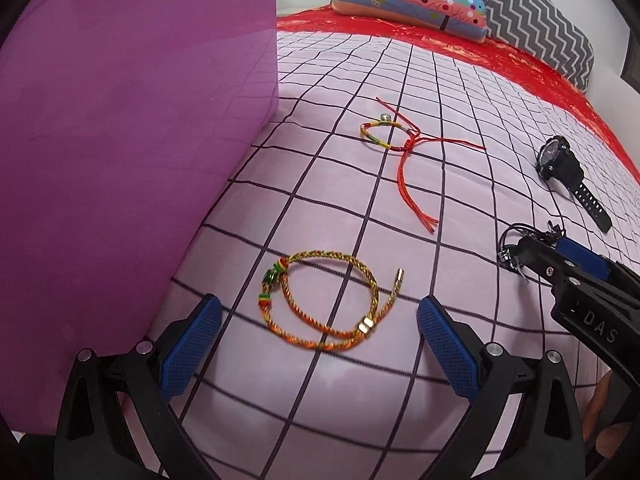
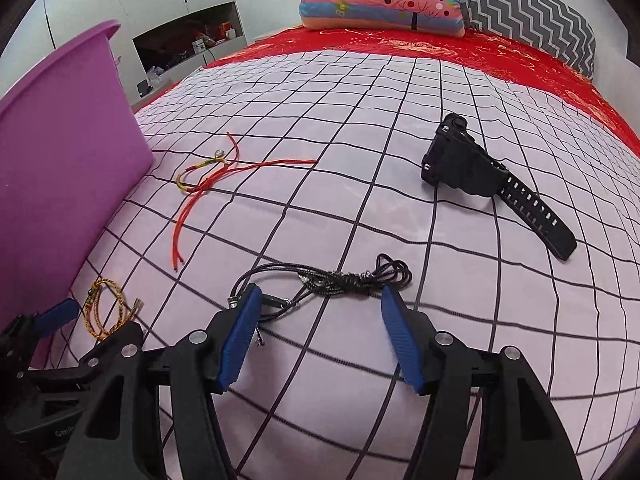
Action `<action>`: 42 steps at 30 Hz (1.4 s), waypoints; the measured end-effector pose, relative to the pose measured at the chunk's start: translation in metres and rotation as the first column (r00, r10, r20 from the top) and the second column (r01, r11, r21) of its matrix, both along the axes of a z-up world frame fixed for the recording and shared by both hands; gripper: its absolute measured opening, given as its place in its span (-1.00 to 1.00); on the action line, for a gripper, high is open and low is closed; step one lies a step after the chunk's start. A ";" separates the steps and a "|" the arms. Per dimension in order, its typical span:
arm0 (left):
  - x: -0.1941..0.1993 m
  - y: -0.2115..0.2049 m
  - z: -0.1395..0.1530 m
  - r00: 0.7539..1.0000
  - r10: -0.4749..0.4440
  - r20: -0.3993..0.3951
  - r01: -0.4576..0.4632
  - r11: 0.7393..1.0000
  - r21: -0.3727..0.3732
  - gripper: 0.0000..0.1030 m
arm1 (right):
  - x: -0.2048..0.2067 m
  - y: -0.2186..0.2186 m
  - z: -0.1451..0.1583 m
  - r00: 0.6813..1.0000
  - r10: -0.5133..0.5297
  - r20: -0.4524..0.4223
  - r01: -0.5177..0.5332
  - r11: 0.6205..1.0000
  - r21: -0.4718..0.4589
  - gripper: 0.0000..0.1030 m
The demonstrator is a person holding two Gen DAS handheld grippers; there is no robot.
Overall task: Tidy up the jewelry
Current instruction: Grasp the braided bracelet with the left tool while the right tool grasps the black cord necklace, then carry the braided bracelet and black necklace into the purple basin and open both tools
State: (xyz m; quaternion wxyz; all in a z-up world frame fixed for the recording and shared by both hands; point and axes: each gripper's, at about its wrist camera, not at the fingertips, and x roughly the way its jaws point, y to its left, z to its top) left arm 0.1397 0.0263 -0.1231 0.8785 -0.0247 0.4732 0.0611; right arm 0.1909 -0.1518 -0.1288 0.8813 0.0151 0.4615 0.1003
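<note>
**Grippers poised over bracelets as bedside tidy-up begins**

Jaws on both tools stand released, pads clear of everything. Left gripper hangs tilted down over a gold braided bracelet, which lies coiled on the checked bedspread between and just ahead of the blue pads, not touched by either. Right gripper is spread over a tangled black cord necklace, its left pad at or just over one loop of the cord, nothing gripped.

Farther out, a red string bracelet trails loose ends across the cloth, and a black watch rests well apart toward the red sheet. A purple bin, the likely destination, stands beside the gold bracelet on the left; pillows are stacked at the head of the bed.

Risks from here, as a judgement: the soft bedding may give under the pads, so a closing pinch could gather fabric with the braid or miss the thin cord altogether. The necklace's snarl may lift unevenly, dragging a loop or slipping free on the way to the bin.
</note>
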 end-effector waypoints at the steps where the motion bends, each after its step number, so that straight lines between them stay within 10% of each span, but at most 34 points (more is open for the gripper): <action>1: 0.001 0.000 -0.001 1.000 0.000 0.003 0.000 1.000 0.000 0.88 | 0.002 0.001 -0.001 1.000 -0.001 -0.001 0.001 1.000 -0.009 0.17; 10: 0.004 -0.007 -0.005 0.999 -0.028 0.027 0.028 0.999 0.015 0.66 | 0.010 0.014 -0.006 1.000 0.025 -0.001 -0.025 0.996 -0.080 0.07; 18: 0.007 -0.004 0.001 0.998 -0.053 0.042 0.054 0.998 -0.034 -0.80 | 0.007 0.034 -0.004 0.996 0.086 0.005 -0.085 0.990 -0.109 -0.88; 42: -0.055 -0.017 0.052 0.974 -0.209 0.084 0.220 0.965 -0.143 -0.80 | -0.096 0.004 0.054 0.998 -0.030 0.047 0.026 0.995 0.093 -0.98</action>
